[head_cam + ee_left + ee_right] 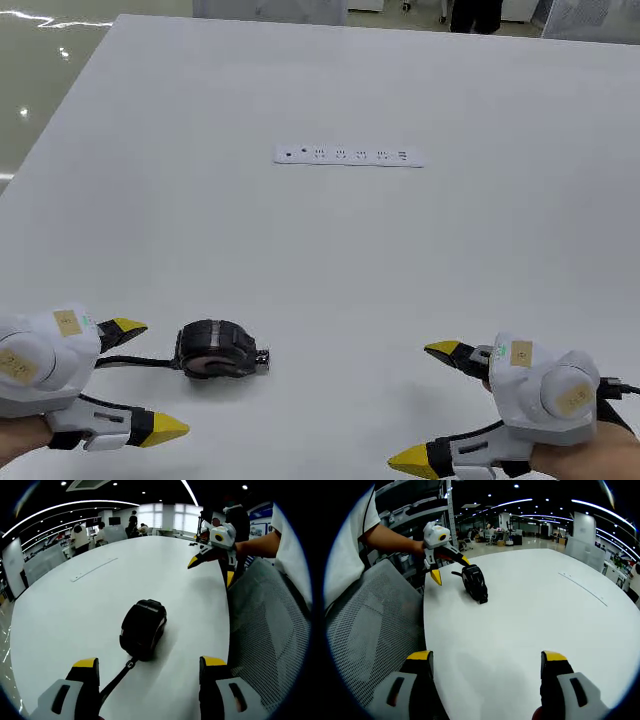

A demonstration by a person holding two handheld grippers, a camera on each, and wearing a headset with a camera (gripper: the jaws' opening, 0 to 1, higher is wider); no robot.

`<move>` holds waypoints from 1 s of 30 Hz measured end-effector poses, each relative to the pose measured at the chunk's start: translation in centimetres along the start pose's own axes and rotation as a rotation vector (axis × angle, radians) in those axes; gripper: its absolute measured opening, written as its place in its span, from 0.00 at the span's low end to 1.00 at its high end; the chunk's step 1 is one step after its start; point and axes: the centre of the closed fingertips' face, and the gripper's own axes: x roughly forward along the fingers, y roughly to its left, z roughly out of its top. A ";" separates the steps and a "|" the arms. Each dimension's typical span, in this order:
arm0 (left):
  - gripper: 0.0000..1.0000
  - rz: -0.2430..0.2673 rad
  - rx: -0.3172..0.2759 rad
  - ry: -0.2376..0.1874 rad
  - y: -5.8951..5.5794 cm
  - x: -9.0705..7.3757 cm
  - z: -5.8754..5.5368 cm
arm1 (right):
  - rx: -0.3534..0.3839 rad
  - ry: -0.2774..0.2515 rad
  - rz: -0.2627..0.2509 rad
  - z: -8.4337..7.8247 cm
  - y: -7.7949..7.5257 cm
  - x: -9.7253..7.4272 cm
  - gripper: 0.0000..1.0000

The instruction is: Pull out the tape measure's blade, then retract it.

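Tape measure (215,350): black case lying on its side at the near left of the table (350,250), its hooked end turned right. A dark strap (135,361) trails from the case leftward, in between the jaws of the left gripper (150,377).

Left gripper: jaws spread wide, yellow tips bare. The case lies just beyond the tips, apart from both; whether the strap touches a jaw cannot be told.

Right gripper (425,405): at the near right, well apart from the tape measure, jaws likewise spread and holding nothing.

Table: broad, white and matte, with a rounded near edge in the gripper views. A flat white power strip (348,156) lies far out near the middle.

Surroundings: a grey mesh chair (270,630) stands just off the near edge. Beyond the table's far left corner the floor (40,60) is glossy and mirrors the lights. The left gripper view shows an open office with curved ceiling light strips (60,507), windows and several people (80,537) at the far end.
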 end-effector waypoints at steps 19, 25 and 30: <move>0.62 -0.099 0.032 0.115 1.8 2.8 0.8 | 0.019 -0.012 0.016 0.6 -0.4 0.3 0.85; 0.58 -0.112 0.058 0.144 1.8 3.7 0.9 | 0.023 -0.017 0.013 0.7 -0.6 0.3 0.84; 0.54 -0.120 0.080 0.161 1.9 4.1 1.1 | 0.024 -0.015 0.017 0.6 -0.6 0.5 0.84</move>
